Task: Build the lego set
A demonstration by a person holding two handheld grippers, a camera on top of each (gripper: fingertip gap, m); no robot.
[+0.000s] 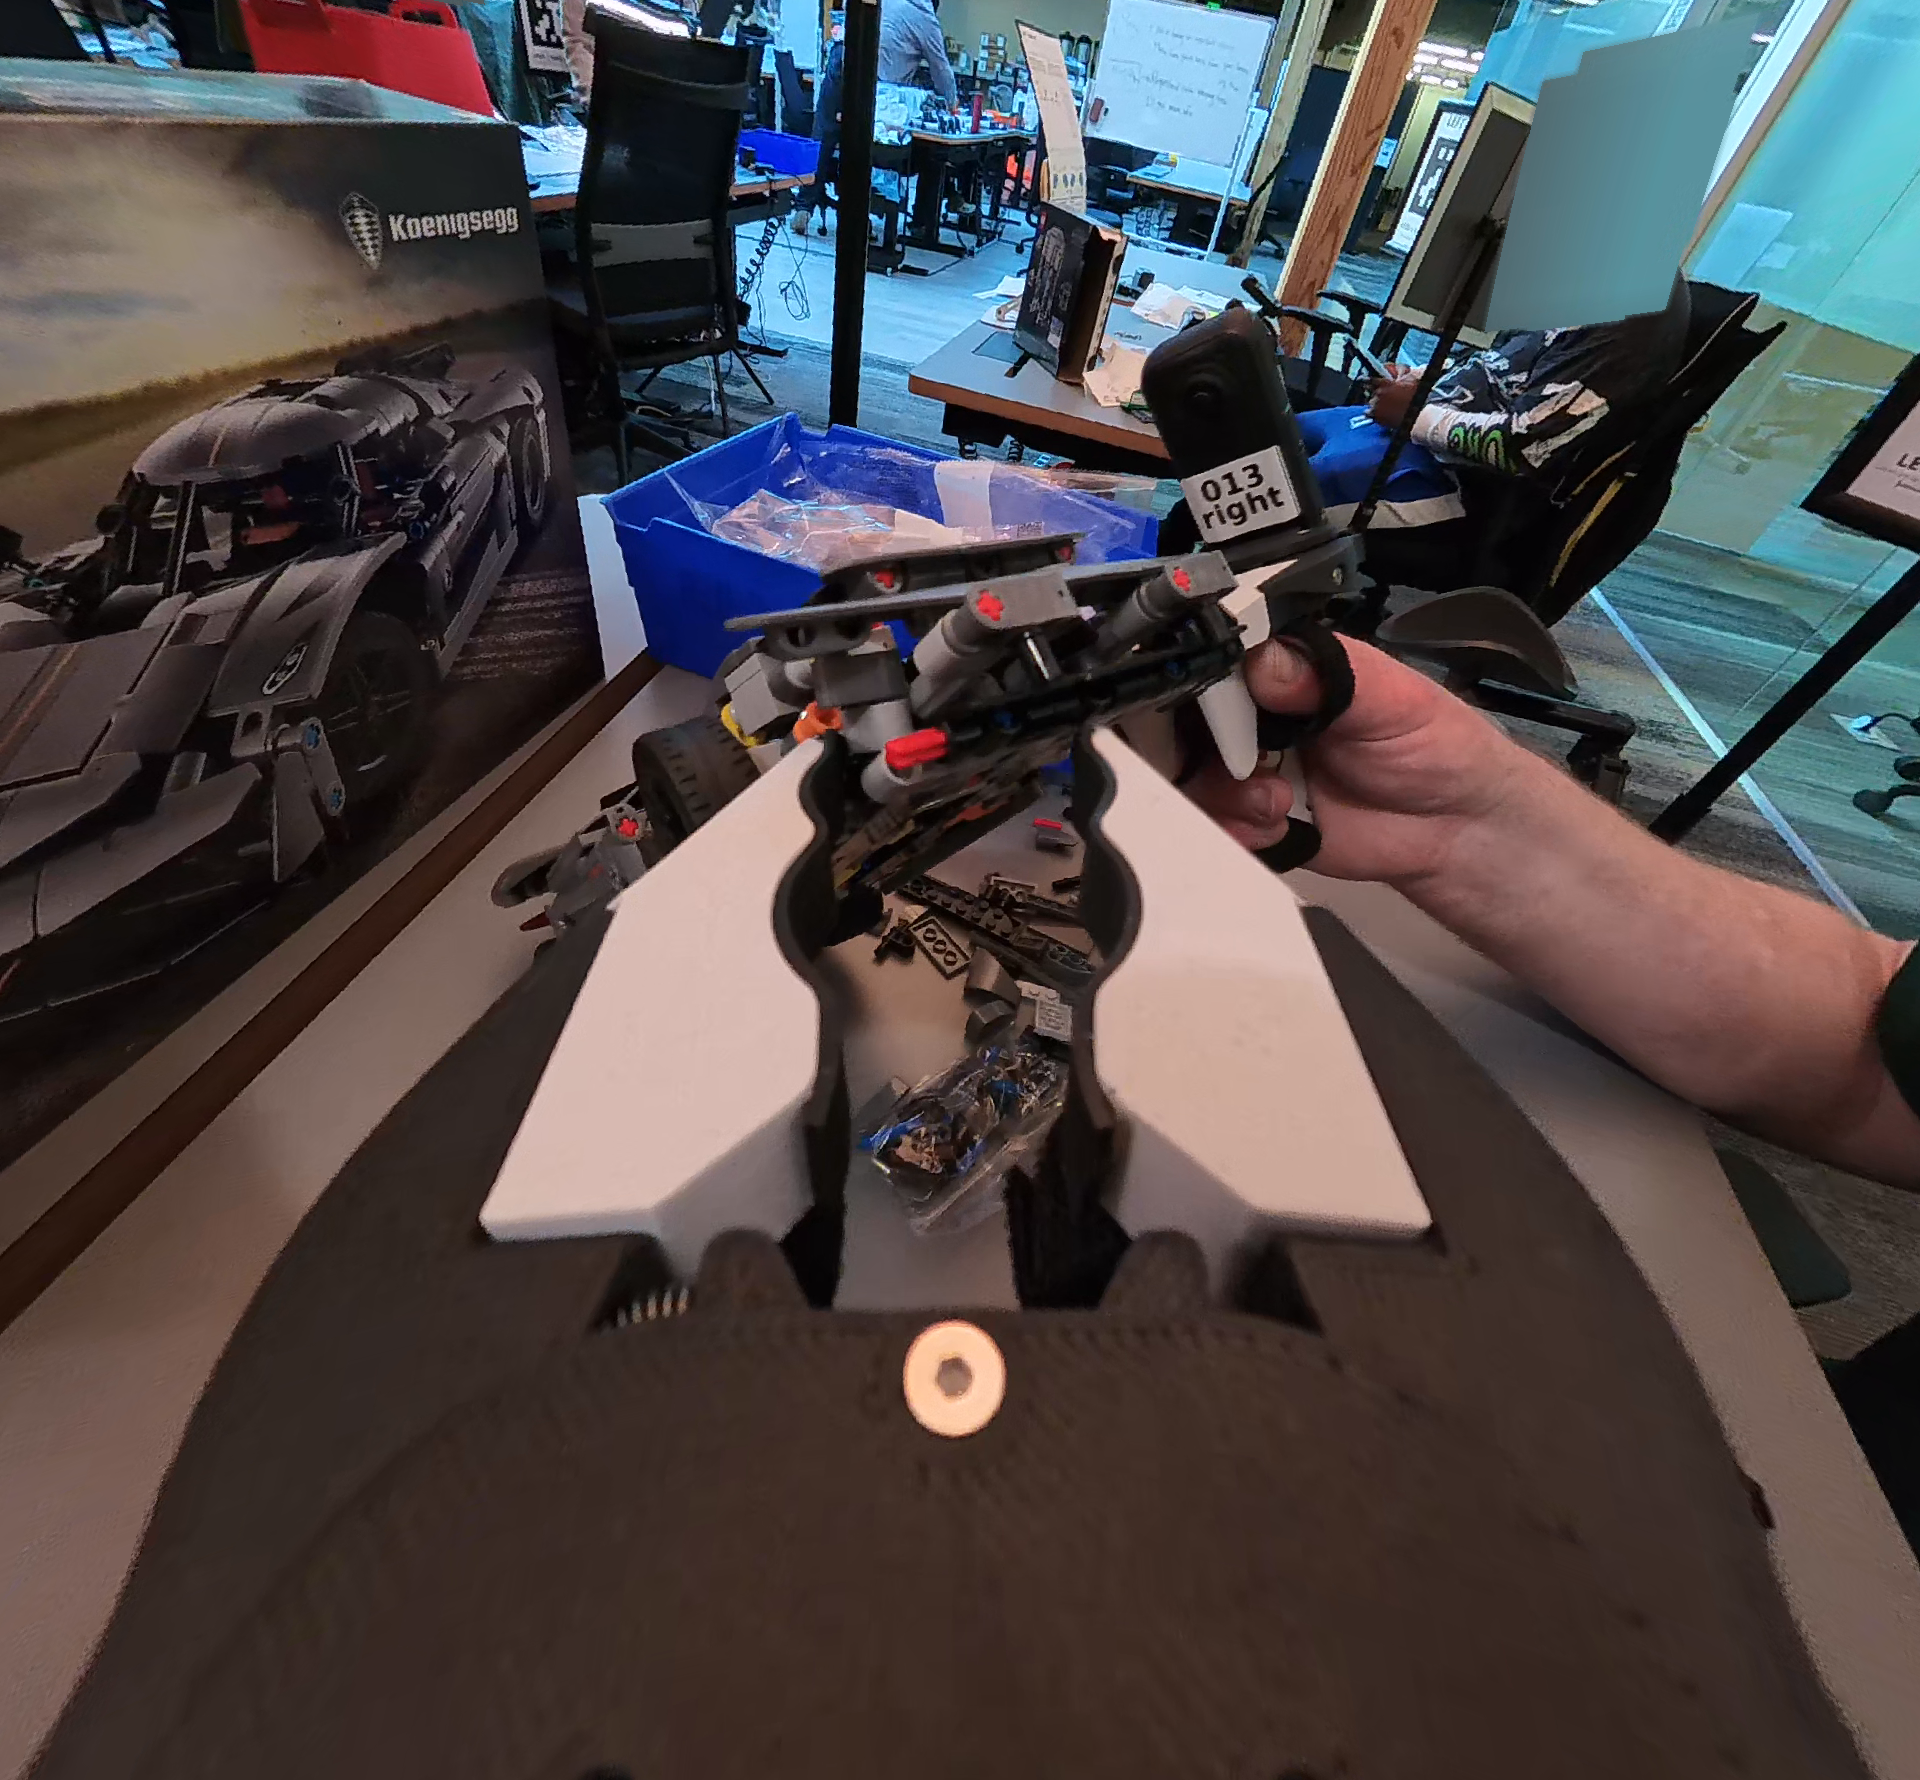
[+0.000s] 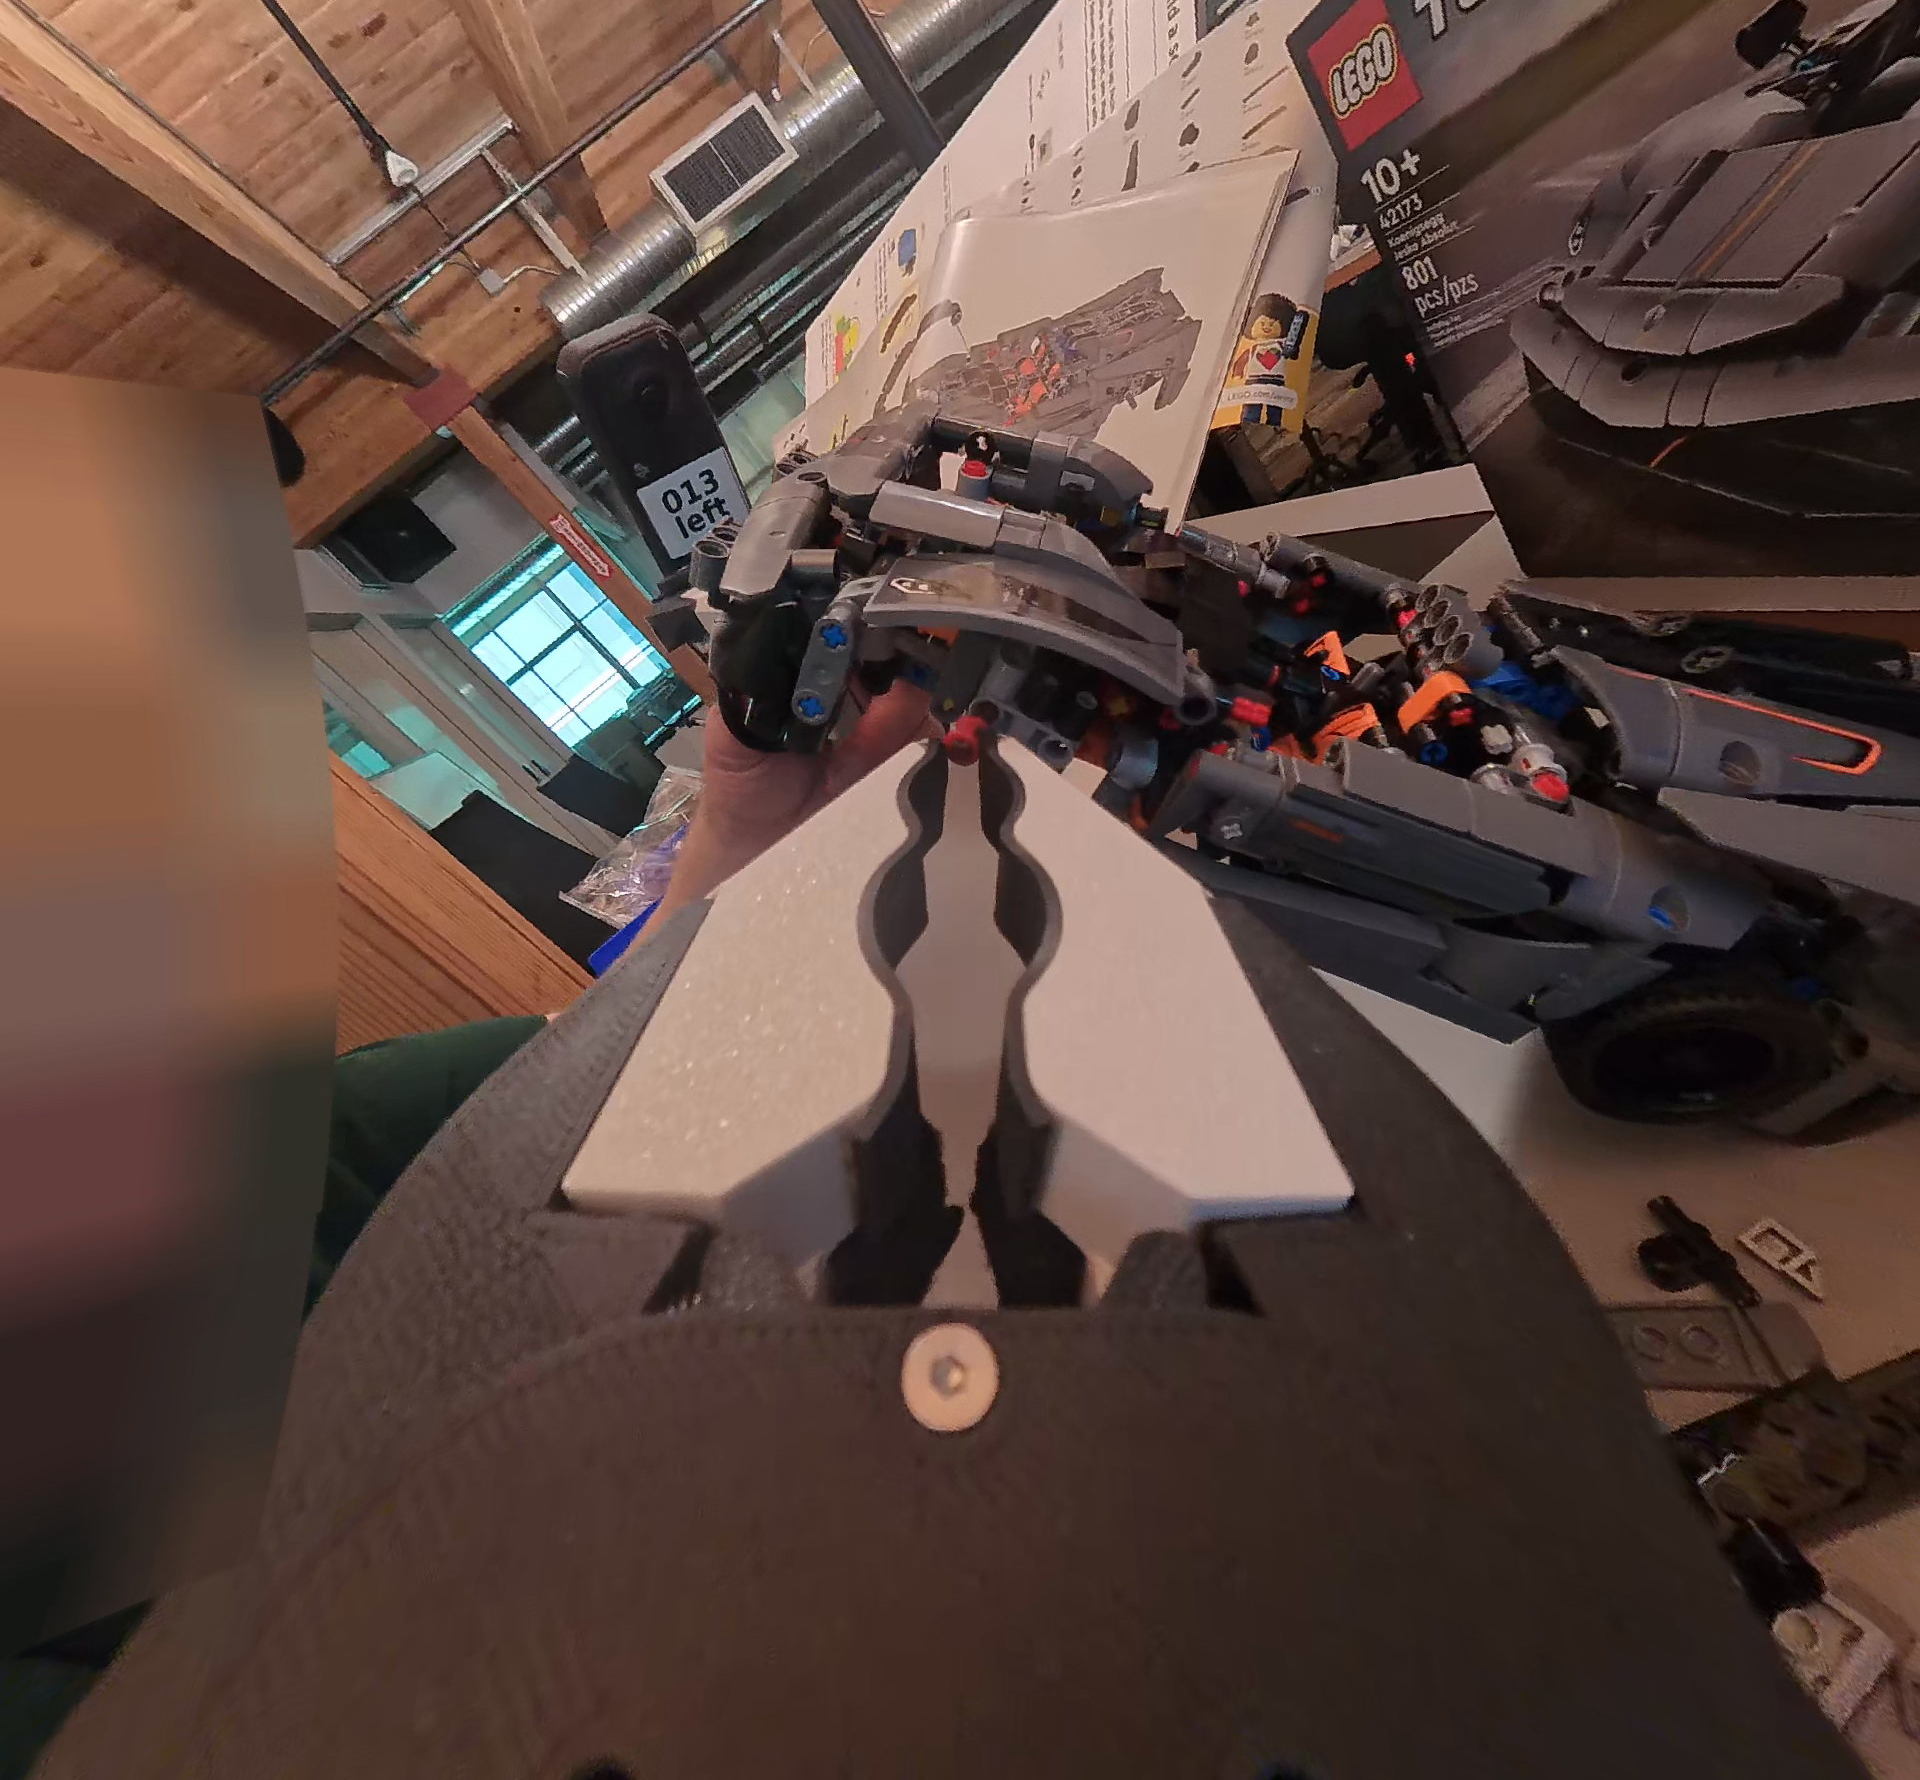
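The left gripper (image 1: 951, 795) clamps a grey car section (image 1: 977, 670) held above the desk (image 1: 343, 1055) (long axis left to right). The right gripper (image 2: 961, 756) pinches a red pin (image 2: 964, 736) on it, opposite, at its right end.

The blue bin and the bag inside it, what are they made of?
The bin looks like hard plastic: smooth, evenly blue, with stiff straight walls and a slight shine. The bag looks like thin clear plastic film: see-through, crinkled, with bright glints. That is only how they look.
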